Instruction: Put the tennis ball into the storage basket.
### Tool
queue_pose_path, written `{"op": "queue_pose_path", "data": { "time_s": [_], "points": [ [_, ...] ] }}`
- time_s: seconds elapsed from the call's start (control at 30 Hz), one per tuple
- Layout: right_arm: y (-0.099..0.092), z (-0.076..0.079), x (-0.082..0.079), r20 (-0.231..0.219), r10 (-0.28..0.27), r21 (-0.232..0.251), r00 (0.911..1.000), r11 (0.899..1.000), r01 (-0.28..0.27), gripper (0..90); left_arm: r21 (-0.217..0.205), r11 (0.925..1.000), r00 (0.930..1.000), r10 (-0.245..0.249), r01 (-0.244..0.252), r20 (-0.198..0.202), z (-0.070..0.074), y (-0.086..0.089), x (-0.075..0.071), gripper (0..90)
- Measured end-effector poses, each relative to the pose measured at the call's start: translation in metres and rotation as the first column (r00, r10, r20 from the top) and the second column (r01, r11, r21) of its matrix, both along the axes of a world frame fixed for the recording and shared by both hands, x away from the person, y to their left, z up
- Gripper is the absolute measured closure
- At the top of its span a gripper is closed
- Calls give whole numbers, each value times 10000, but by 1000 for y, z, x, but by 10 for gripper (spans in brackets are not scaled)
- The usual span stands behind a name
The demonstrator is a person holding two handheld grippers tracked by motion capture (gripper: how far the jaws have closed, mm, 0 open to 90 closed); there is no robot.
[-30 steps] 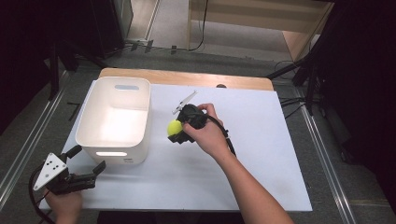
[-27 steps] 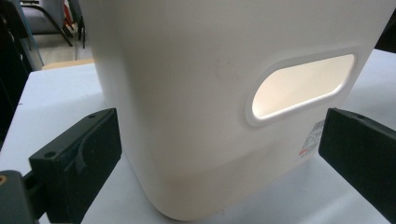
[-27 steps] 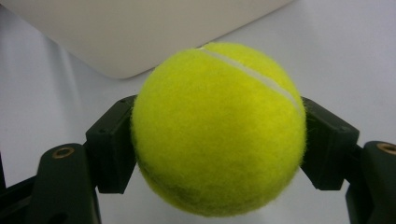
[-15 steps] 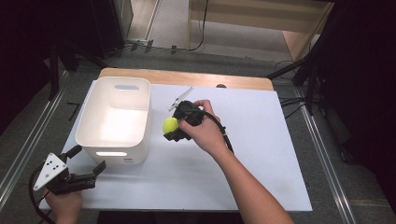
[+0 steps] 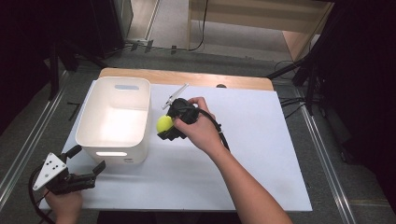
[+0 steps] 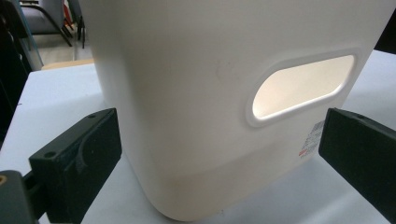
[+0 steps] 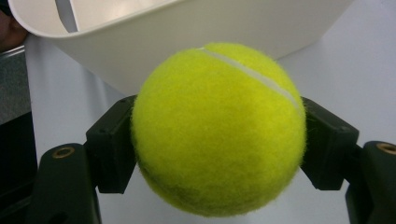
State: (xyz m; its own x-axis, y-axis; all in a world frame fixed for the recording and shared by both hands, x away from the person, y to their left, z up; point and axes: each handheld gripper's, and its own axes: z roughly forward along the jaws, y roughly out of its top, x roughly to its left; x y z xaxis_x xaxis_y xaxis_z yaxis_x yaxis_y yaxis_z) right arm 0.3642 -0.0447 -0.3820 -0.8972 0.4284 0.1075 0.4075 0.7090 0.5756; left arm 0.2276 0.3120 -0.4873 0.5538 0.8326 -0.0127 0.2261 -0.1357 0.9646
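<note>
Right tool (image 5: 169, 127) clamped on the one tennis ball (image 5: 164, 123), held just beside the white bin (image 5: 93, 114)

The ball is round, so it has no long axis; in the right gripper view its white seam (image 7: 252, 70) runs slantwise across the top, and both black jaws press its flanks; it hangs above the white surface (image 5: 261, 154), close to the bin's right wall; one ball, one bin, two tools; the left tool (image 5: 88, 173) rests near the bin's front corner, jaws spread wide on nothing; a pale slim object (image 5: 175, 95) behind the right hand is hard to make out; the bin's top is cut off in the left gripper view.
</note>
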Motion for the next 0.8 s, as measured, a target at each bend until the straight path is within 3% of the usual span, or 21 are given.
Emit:
{"op": "queue_pose_path", "data": {
  "time_s": [0.8],
  "points": [
    [10, 25, 1, 371, 555, 327, 9978, 9979, -567, 232, 32, 10000, 10000, 21, -21, 0, 0, 0, 0, 0]
  ]
}}
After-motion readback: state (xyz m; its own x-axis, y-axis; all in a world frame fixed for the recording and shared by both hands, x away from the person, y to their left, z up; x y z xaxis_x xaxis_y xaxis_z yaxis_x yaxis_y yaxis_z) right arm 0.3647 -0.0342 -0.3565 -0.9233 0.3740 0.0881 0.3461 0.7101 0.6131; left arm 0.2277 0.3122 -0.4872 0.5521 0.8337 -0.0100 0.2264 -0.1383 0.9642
